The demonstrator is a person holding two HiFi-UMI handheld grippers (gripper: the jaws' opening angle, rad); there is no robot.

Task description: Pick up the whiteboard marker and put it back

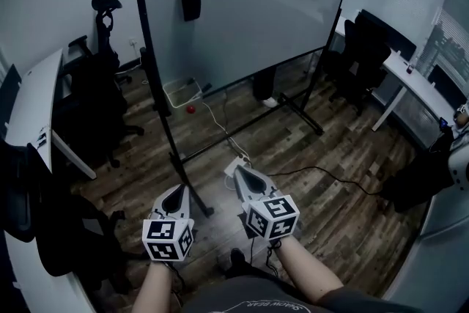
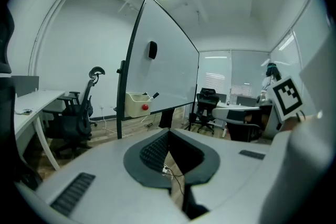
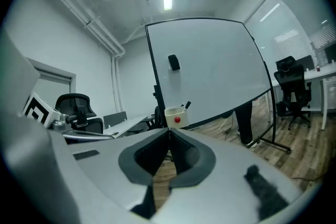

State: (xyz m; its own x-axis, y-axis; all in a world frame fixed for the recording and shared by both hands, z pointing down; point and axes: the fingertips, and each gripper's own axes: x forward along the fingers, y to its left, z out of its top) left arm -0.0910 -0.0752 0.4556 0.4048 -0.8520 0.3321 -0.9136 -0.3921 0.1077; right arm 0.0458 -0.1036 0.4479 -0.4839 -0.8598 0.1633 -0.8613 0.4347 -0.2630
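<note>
The whiteboard marker (image 3: 187,105) is the dark stick poking up and to the right out of a cream tray (image 3: 173,113) set at the lower edge of the whiteboard (image 3: 210,71), just above centre in my right gripper view. A red round thing (image 3: 177,119) shows on the tray's front. In the left gripper view the same marker (image 2: 154,96) leans out of the tray (image 2: 135,102) left of centre, beside the board's black post. From the head view I find the tray (image 1: 182,92) and the red spot (image 1: 191,109) in the upper middle of the frame, well apart from both grippers. A black eraser (image 1: 190,2) sits on the board face near the top of the frame. Dark legs and a white shoe (image 1: 270,102) show behind the board. My left gripper (image 2: 168,132) has its jaws together at the tips with nothing between them; only floor planks and a thin cable (image 2: 176,178) show through the gap behind. My right gripper (image 3: 169,131) is likewise closed and empty. In the head view the left gripper (image 1: 176,193) and the right gripper (image 1: 240,174) sit side by side in the lower middle, pointing up the frame toward the board. As for writing, each cube (image 1: 168,239) carries black-and-white square codes, and pale lettering on the dark shirt (image 1: 264,303) at the bottom edge is too small for me to read
</note>
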